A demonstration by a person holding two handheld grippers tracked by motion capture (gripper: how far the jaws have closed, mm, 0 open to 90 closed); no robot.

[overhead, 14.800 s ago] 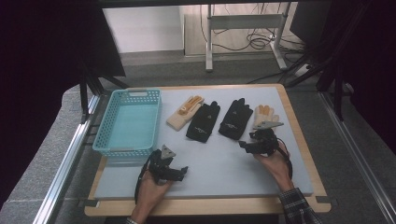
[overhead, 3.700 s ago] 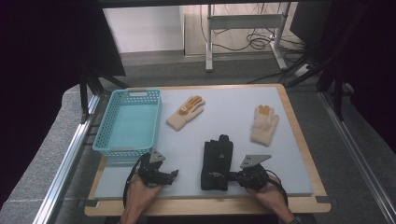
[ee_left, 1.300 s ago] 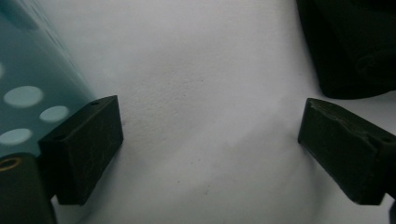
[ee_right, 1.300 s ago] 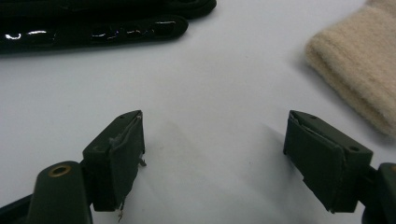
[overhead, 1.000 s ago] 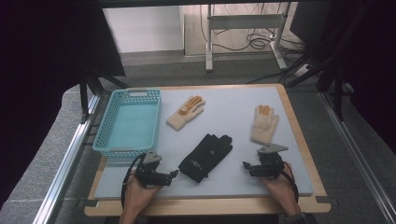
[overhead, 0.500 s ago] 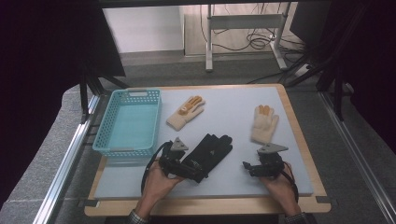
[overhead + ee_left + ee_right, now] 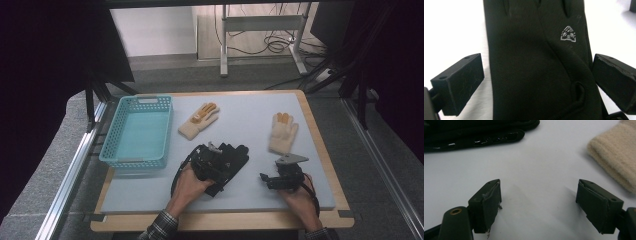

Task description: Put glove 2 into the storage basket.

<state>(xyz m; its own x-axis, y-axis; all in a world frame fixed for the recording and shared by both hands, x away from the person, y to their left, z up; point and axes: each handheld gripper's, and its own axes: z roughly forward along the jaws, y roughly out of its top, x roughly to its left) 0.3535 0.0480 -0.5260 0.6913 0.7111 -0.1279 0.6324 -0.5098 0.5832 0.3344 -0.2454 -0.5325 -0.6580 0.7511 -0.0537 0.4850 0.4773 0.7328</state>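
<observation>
**A:** What step is this? The left gripper (image 7: 212, 161) is sitting over the black gloves (image 7: 231, 161), lower middle of the high view. Its jaws have just been opening and are now spread wide, straddling the cuff without pinching.

**B:** Looks like lining up a grab. Next it's needing to close on the glove (image 7: 539, 62), probably heading for the blue basket (image 7: 137, 161) at left. Right gripper (image 7: 267, 178) is idling wide open, holding nothing, lower right.

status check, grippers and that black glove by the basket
Left gripper open, jaws astride the black fabric glove, no pinch yet. Right gripper open over bare mat. Nothing in the way.
</observation>
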